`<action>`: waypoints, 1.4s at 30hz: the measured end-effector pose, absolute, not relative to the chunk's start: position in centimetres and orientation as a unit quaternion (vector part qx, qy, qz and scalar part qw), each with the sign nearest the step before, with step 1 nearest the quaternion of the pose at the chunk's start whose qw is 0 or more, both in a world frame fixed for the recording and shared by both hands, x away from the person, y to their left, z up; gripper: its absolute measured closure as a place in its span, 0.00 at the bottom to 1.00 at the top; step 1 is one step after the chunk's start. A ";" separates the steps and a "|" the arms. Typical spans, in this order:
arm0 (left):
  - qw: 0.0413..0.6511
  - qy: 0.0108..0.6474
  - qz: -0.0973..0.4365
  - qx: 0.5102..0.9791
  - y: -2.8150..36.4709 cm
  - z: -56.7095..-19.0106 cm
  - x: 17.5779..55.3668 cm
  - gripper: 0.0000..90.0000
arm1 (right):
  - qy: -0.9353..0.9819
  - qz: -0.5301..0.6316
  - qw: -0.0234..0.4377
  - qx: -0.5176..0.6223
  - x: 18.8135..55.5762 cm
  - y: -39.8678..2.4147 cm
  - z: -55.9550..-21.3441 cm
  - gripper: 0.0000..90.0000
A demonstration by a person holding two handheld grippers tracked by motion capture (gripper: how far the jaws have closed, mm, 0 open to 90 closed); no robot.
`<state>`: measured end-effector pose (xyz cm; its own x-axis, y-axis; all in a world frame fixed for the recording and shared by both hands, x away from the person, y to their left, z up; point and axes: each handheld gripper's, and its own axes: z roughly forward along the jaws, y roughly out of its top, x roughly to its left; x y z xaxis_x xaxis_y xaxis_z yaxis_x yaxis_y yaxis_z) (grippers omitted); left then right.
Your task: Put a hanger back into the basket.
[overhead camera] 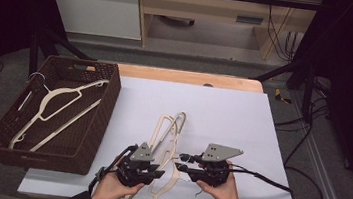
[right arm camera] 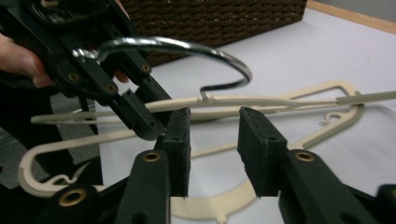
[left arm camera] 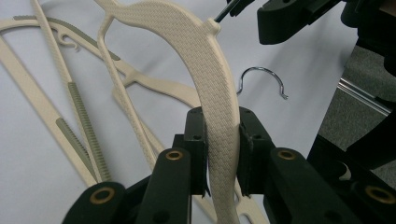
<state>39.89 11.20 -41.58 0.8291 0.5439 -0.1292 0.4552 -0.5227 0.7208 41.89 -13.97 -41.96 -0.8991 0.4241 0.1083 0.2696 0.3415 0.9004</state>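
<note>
The left gripper (left arm camera: 223, 154) pinches a cream hanger (left arm camera: 205, 60), the right gripper (right arm camera: 214, 149) gapes near its hook (right arm camera: 187, 51); tangled hangers could drag along.

Hangers (overhead camera: 167, 143) right of basket (overhead camera: 107, 117)

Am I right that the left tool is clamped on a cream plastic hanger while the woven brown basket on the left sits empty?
Not quite: the woven brown basket holds another cream hanger, as the high view shows. The left tool is indeed clamped on a cream plastic hanger.
</note>
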 end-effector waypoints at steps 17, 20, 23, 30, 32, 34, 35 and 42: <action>0.391 0.284 0.064 0.873 11.0 -41.5 39.7 0.84 | 0.818 0.534 0.077 0.197 42.0 -12.9 -41.5 0.98; 0.389 0.282 0.077 0.873 10.9 -41.1 39.6 0.73 | 0.823 0.527 0.090 0.194 41.9 -12.6 -41.3 0.99; 0.389 0.284 0.088 0.872 10.7 -40.7 39.5 0.66 | 0.822 0.529 0.085 0.193 41.8 -12.3 -41.2 0.99; 0.359 0.298 0.104 0.878 9.8 -41.2 39.5 0.67 | 0.816 0.536 0.086 0.197 41.7 -12.0 -41.0 0.99; 0.357 0.302 0.100 0.878 9.8 -41.2 39.6 0.70 | 0.816 0.537 0.085 0.196 41.7 -12.0 -40.9 0.99; 0.356 0.304 0.101 0.878 9.8 -41.1 39.5 0.75 | 0.815 0.538 0.086 0.197 41.7 -12.0 -40.9 0.99; 0.355 0.302 0.103 0.879 9.8 -41.0 39.4 0.80 | 0.815 0.538 0.086 0.197 41.7 -12.0 -40.9 0.98; 0.356 0.324 0.122 0.868 10.7 -40.3 39.6 0.87 | 0.812 0.543 0.083 0.196 41.6 -12.4 -40.5 0.87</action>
